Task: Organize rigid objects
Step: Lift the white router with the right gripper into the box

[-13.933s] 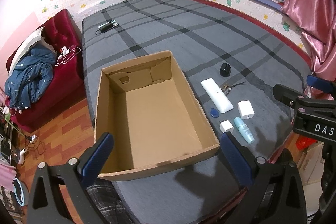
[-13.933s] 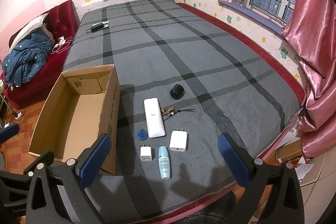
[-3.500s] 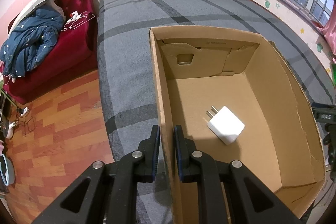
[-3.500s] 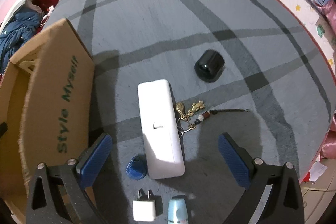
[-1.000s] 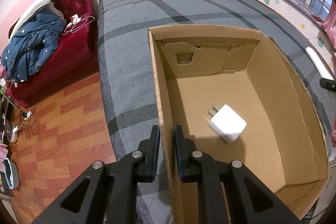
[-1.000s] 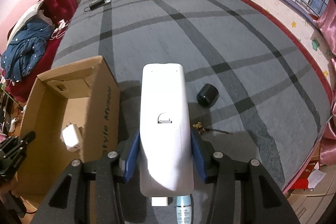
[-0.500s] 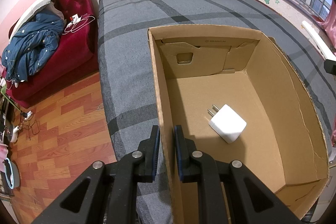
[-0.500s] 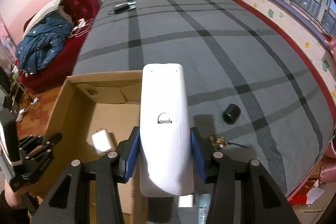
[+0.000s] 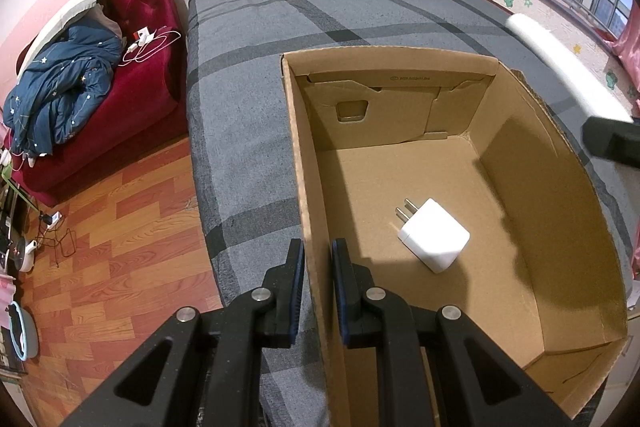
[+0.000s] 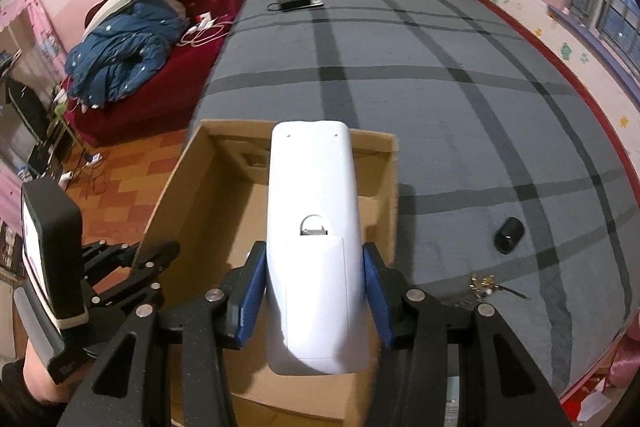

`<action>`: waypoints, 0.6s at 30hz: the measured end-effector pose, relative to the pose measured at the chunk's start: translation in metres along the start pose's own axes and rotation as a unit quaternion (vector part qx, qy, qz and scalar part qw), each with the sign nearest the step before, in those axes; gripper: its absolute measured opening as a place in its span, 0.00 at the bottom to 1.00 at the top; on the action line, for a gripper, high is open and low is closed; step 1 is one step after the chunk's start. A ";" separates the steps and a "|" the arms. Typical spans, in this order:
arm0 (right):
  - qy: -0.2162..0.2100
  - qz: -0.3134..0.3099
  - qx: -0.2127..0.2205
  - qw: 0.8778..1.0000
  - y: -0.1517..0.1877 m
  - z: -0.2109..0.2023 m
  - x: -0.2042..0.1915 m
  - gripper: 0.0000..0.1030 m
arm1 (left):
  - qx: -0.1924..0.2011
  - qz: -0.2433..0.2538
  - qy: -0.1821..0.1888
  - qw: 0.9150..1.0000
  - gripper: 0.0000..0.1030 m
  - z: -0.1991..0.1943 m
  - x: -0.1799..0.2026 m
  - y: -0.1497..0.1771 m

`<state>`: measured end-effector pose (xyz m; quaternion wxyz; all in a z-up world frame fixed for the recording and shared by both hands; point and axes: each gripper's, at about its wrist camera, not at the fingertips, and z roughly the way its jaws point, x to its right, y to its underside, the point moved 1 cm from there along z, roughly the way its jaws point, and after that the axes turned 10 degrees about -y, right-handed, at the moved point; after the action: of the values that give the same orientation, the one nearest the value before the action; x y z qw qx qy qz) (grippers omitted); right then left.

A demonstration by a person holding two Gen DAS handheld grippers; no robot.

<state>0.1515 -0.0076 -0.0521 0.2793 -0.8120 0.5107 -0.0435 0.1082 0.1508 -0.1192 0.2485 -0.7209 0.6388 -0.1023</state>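
Observation:
An open cardboard box [image 9: 568, 171] stands on the grey plaid bed. My left gripper [image 9: 317, 259] is shut on the box's left wall near its front corner. Inside, a white charger plug [image 9: 434, 235] lies on the box floor. My right gripper [image 10: 315, 291] is shut on a long white remote control [image 10: 316, 227], back side up, held above the cardboard box [image 10: 200, 195]. In the left wrist view the white remote control [image 9: 560, 63] shows at the right, above the box's right wall. A black cylinder [image 10: 509, 235] and a keychain [image 10: 486, 283] lie on the bed to the right.
A red sofa [image 9: 132, 75] with a blue jacket [image 9: 60, 95] stands left of the bed, over a wooden floor [image 9: 112, 259]. A black device with a cable [image 10: 298, 1] lies at the bed's far end. A person's hand [image 10: 36, 383] carries the left gripper body [image 10: 56, 259].
My right gripper has carried the white remote leftward, from over the bed to above the box. The left gripper has stayed clamped on the box wall.

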 end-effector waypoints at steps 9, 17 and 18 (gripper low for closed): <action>-0.006 -0.008 -0.029 1.000 0.000 0.036 -0.018 0.48 | 0.000 0.001 0.000 1.000 0.15 0.000 0.001 -0.001; -0.005 -0.005 -0.062 0.998 0.000 0.070 -0.020 0.48 | 0.000 0.000 0.001 1.000 0.15 -0.002 0.001 -0.001; -0.005 -0.005 -0.066 0.998 0.000 0.073 -0.020 0.48 | 0.000 0.000 0.001 1.000 0.15 -0.002 0.001 0.000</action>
<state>0.1679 0.0394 -0.1092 0.2274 -0.8316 0.5067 -0.0077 0.1078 0.1494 -0.1174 0.2477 -0.7206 0.6394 -0.1027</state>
